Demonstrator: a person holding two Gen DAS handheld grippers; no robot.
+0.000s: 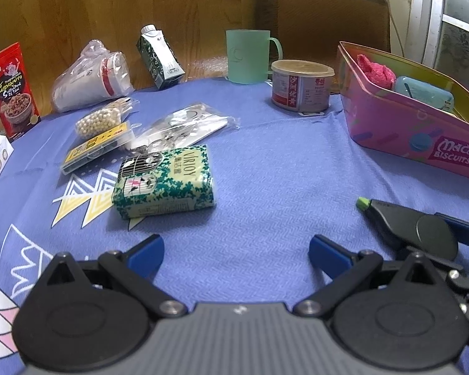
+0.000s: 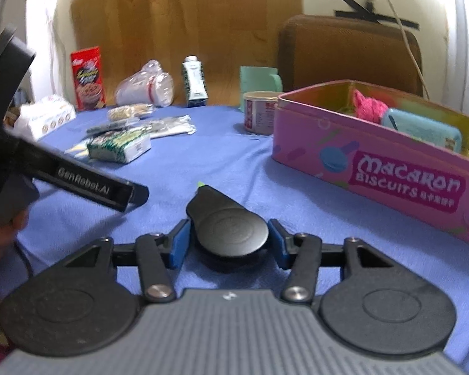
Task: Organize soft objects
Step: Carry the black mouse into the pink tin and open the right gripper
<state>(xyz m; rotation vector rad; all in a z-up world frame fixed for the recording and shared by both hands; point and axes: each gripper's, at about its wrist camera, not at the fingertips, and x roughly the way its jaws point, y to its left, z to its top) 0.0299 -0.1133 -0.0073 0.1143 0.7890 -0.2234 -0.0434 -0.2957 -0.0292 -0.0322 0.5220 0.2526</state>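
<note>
Soft things sorted around a pink Macaron Biscuits tin (image 1: 400,131) on a blue-clothed surface (image 1: 265,168).

Left wrist view: left hand-held gripper (image 1: 236,254) spread apart, empty, left of tin; green tissue pack (image 1: 164,181) farther left; pink cloth (image 1: 376,70) and blue pouch (image 1: 423,93) inside tin. Right wrist view: right hand-held gripper (image 2: 228,243) clamped on a black, green-tipped correction tape dispenser (image 2: 228,222), below and left of tin.

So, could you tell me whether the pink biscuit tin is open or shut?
Open: the pink biscuit tin has no lid, showing a pink cloth inside.
</note>
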